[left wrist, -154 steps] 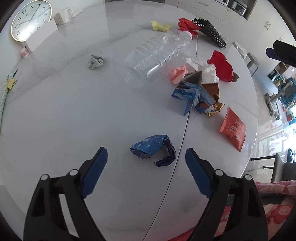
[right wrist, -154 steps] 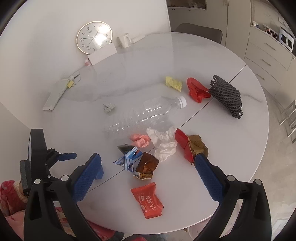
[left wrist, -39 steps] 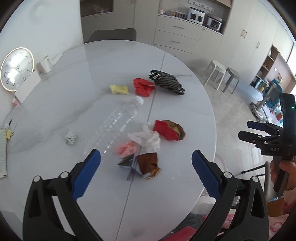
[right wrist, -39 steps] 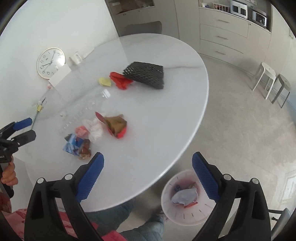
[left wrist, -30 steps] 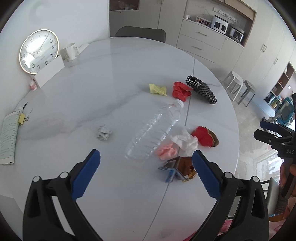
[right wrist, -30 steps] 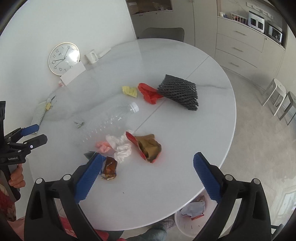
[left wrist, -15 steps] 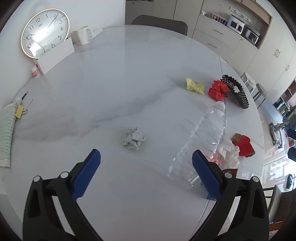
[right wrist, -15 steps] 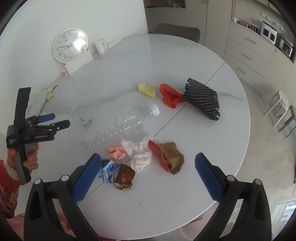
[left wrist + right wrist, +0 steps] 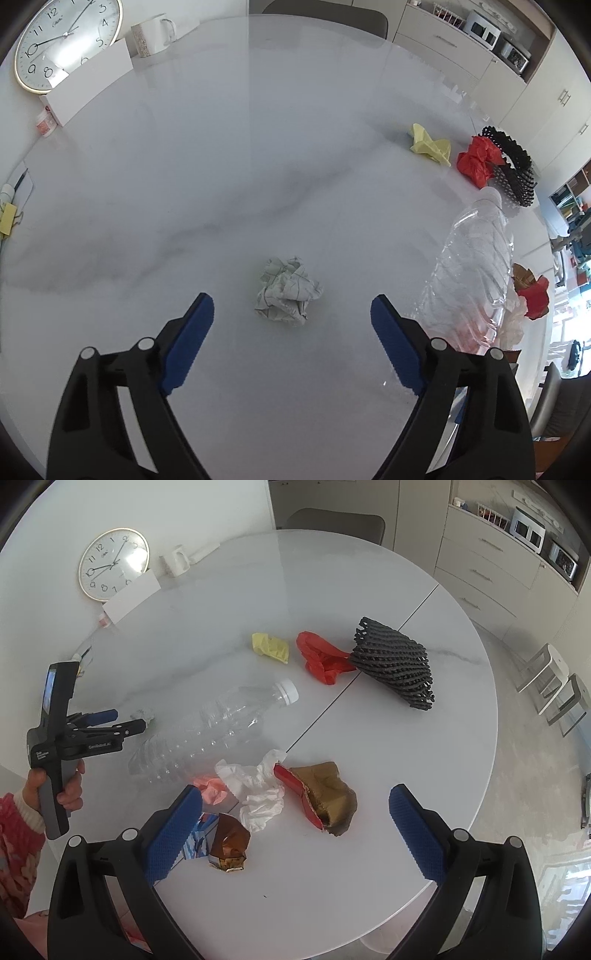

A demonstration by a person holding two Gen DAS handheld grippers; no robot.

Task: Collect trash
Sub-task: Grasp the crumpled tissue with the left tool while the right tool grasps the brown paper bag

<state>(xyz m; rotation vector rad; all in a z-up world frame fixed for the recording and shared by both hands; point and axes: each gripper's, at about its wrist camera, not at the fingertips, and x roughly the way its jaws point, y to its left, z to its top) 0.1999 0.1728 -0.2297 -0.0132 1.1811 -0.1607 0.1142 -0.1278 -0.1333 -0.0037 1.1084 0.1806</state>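
Observation:
A crumpled grey-white paper ball (image 9: 286, 291) lies on the white marble table (image 9: 258, 166), just ahead of and between the blue pads of my left gripper (image 9: 291, 317). Its jaws are closing, still wide, and the pads do not touch the ball. The right wrist view shows that same left gripper (image 9: 129, 720) held by a hand at the table's left, with the paper ball (image 9: 144, 715) at its tips. My right gripper (image 9: 295, 812) hangs open above a red and brown wrapper (image 9: 325, 797) and white tissue (image 9: 258, 794), holding nothing.
A clear plastic bottle (image 9: 218, 727) lies across the middle. Yellow paper (image 9: 271, 647), a red bag (image 9: 321, 657), black foam net (image 9: 397, 666), pink paper (image 9: 210, 788), a blue carton (image 9: 201, 834) and a brown foil wrapper (image 9: 229, 843) are scattered about. A clock (image 9: 112, 563) and mug (image 9: 177, 563) stand at the back.
My left gripper has dropped toward the paper ball, which now sits between its pads, and the jaws have narrowed a little. The right gripper has drifted slightly closer to the table.

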